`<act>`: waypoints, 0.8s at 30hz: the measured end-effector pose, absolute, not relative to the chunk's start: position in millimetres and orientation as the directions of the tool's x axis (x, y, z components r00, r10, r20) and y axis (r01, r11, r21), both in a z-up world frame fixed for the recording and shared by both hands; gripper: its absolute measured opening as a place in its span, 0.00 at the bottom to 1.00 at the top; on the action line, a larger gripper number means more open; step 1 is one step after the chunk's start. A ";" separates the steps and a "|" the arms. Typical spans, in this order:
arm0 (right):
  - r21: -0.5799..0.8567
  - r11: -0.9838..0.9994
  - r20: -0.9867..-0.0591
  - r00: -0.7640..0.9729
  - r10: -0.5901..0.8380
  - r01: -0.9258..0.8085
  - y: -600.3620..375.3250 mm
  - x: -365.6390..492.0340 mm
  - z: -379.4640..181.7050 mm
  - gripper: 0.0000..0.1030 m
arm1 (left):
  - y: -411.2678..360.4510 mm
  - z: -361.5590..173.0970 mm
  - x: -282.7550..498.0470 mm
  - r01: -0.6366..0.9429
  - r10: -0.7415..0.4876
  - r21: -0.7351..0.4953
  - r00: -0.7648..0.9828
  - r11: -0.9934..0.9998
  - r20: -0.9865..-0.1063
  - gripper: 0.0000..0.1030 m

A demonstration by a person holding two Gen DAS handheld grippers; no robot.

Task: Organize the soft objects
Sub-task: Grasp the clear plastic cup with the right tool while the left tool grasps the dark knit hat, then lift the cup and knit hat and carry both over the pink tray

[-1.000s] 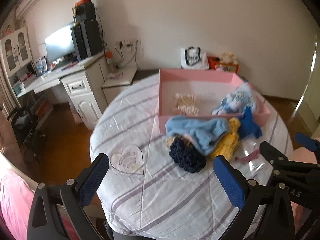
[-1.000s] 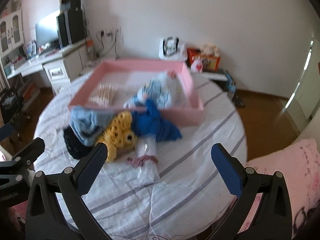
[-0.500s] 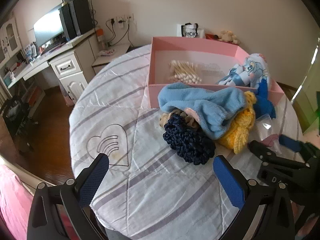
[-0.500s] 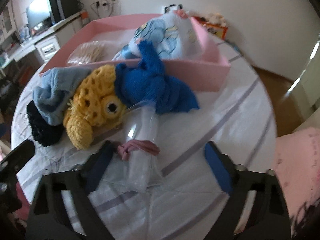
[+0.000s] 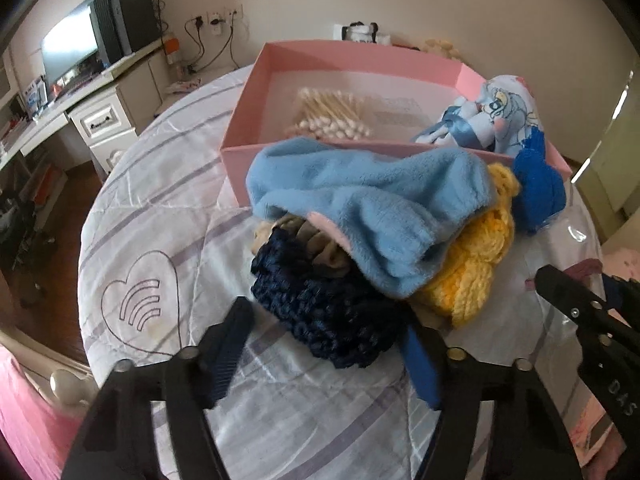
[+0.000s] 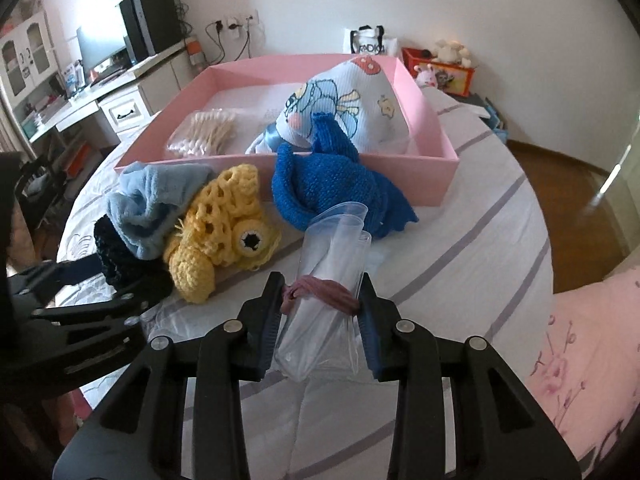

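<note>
A pile of soft things lies before the pink box [image 5: 352, 56] on the striped round table [image 5: 160, 208]: a navy knit scrunchie [image 5: 320, 304], a light blue fleece cloth [image 5: 368, 208], a yellow crochet toy [image 6: 224, 216] and a blue knit piece [image 6: 320, 184]. My left gripper [image 5: 324, 332] is closing, its fingers on either side of the navy scrunchie's near edge, not squeezing it. My right gripper [image 6: 320, 300] is closing too, with its pads pressed on a rolled clear plastic bag [image 6: 332, 240] tied with a mauve hair band [image 6: 324, 292].
Inside the pink box lie a pack of cotton swabs [image 5: 332, 116] and a printed white-and-blue plush [image 6: 344, 100]. A desk with a monitor [image 5: 72, 48] stands at the left, and pink bedding [image 6: 592, 340] lies at the right. The table's rim drops to wooden floor.
Both grippers came down and closer to the pile. The left jaws narrowed around the navy scrunchie. The right jaws went from wide open to gripping the banded plastic bag.
</note>
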State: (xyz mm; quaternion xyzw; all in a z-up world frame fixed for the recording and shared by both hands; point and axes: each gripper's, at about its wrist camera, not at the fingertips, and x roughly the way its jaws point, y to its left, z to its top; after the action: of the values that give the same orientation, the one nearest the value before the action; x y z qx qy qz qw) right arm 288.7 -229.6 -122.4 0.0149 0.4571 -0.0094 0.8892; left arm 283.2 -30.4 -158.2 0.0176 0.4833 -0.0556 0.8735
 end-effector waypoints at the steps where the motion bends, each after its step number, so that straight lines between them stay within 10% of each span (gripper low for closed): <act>1: 0.018 0.999 -0.814 0.581 -0.002 0.028 -230.2 288.4 -121.9 0.32 | -30.3 -157.4 283.5 0.114 -0.086 -0.029 0.529 0.993 -0.844 0.45; 9: 0.038 0.999 -0.800 0.600 0.011 0.032 -236.1 282.0 -114.0 0.32 | -16.1 -151.1 277.2 0.108 -0.113 -0.065 0.526 0.992 -0.843 0.18; 24: 0.042 0.999 -0.757 0.653 0.024 0.013 -230.2 258.0 -88.9 0.32 | -19.5 -113.7 234.8 0.125 -0.123 -0.062 0.579 0.990 -0.806 0.17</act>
State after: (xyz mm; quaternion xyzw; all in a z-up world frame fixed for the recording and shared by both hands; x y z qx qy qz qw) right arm 258.0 -230.2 -88.9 0.0219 0.4168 0.0029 0.9087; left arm 234.8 -19.5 -113.7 0.0010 0.4536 -0.0697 0.8884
